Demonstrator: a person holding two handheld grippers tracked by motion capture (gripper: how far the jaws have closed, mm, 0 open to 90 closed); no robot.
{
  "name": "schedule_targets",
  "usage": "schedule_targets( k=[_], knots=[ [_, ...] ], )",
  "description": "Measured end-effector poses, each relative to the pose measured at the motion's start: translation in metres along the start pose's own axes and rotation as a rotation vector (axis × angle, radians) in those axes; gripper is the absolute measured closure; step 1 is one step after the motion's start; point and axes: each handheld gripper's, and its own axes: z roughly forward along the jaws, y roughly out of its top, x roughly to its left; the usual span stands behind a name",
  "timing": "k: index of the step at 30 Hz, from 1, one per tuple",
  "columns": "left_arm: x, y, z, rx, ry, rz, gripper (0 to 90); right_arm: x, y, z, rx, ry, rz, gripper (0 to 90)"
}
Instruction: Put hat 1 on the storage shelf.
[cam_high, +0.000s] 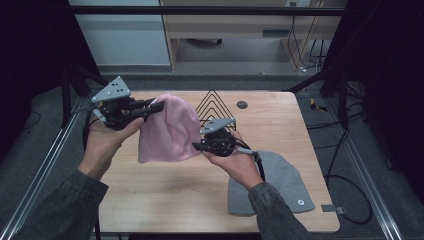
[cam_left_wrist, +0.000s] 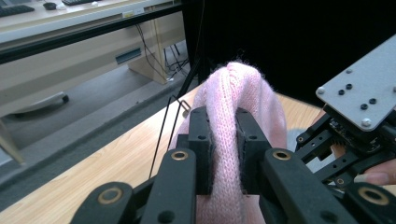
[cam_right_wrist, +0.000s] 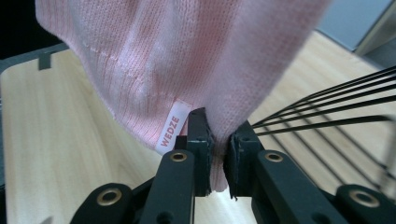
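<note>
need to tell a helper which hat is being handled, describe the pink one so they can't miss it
Start at the wooden table and look above its middle, just left of the black wire rack. The pink hat hangs there in the air, pinched by the left gripper at its top and the right gripper at its lower edge. Unlike the grey hat lying flat, it is pink, lifted, with a small white label.

Dim overall from the high view, with the side edges sinking into near-black and the bench (cam_high: 165, 195) lit evenly and softly from above, no hard shadows, no glare. The picture is slightly soft and grainy. In the left gripper view the floor behind is brighter and blurred. In the right gripper view the pink hat (cam_right_wrist: 187, 56) is overexposed and hazy up top, sharper near its label (cam_right_wrist: 171, 127).
</note>
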Motion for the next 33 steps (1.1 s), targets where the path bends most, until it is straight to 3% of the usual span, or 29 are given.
schedule_targets(
  k=[2, 6, 12, 15, 22, 33],
  knots=[
    [0.006, 0.007, 0.002, -0.007, -0.007, -0.013, 79.1, -0.009, 0.009, -0.010, -0.001, -0.017, -0.003, 82.5],
    [0.014, 0.023, 0.008, -0.023, 0.005, 0.007, 78.8, -0.022, 0.024, -0.023, -0.002, -0.051, -0.027, 82.8],
    [0.028, 0.042, 0.019, -0.052, 0.012, -0.004, 78.7, -0.042, 0.042, -0.031, -0.015, -0.093, -0.028, 83.1],
    [0.035, 0.053, 0.028, -0.061, 0.025, 0.012, 78.6, -0.052, 0.051, -0.030, -0.020, -0.104, -0.027, 83.1],
    [0.044, 0.060, 0.041, -0.076, 0.028, 0.002, 78.6, -0.069, 0.057, -0.026, -0.032, -0.126, -0.003, 83.1],
    [0.046, 0.064, 0.053, -0.100, 0.026, -0.010, 78.6, -0.083, 0.057, -0.031, -0.052, -0.159, 0.022, 83.1]
  ],
)
